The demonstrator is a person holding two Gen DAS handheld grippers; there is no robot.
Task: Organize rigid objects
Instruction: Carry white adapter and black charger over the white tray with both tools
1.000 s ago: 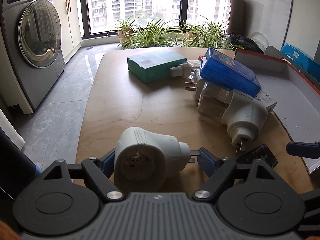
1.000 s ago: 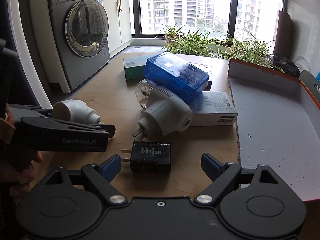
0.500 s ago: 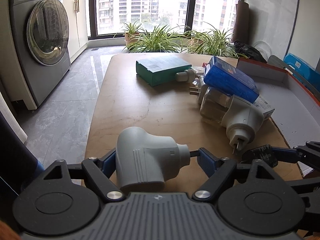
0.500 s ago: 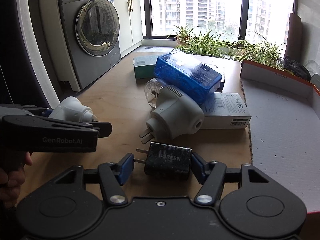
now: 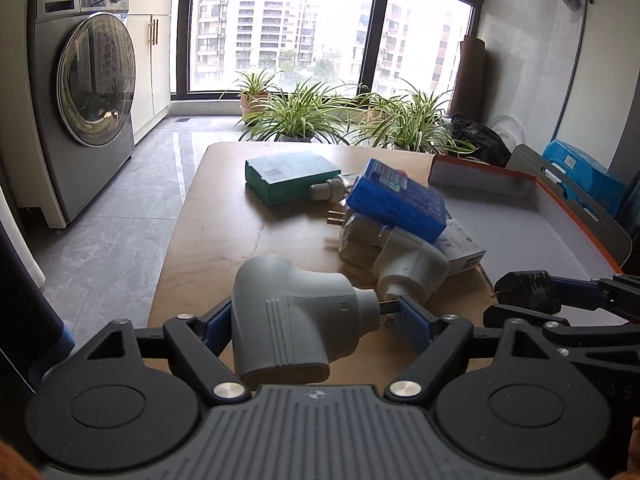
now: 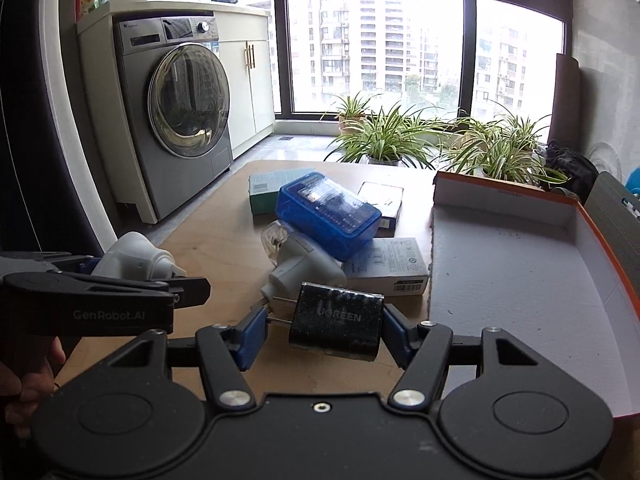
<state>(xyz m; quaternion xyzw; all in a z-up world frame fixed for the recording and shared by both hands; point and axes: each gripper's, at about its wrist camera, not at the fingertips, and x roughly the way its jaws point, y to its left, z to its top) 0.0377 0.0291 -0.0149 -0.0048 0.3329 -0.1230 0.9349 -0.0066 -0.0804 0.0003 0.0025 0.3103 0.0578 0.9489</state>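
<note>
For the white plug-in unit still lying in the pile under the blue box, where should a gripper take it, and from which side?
Probably grip the white plug-in unit across its rounded body, just behind the prongs, coming from the near open table side. Its prong end points toward the cameras and is free; its far end is tucked under the blue box, with a white carton beside it.

I see grey plug (image 5: pixel 292 320), ribbed side. Black charger (image 6: pixel 338 326), pale lettering. Blue box (image 6: pixel 328 212), teal box (image 5: pixel 288 174). Tan wood-grain counter (image 5: pixel 240 232). Tray (image 6: pixel 600 232): white inside, orange rim. Blue pads (image 6: pixel 250 334), ridged.
</note>
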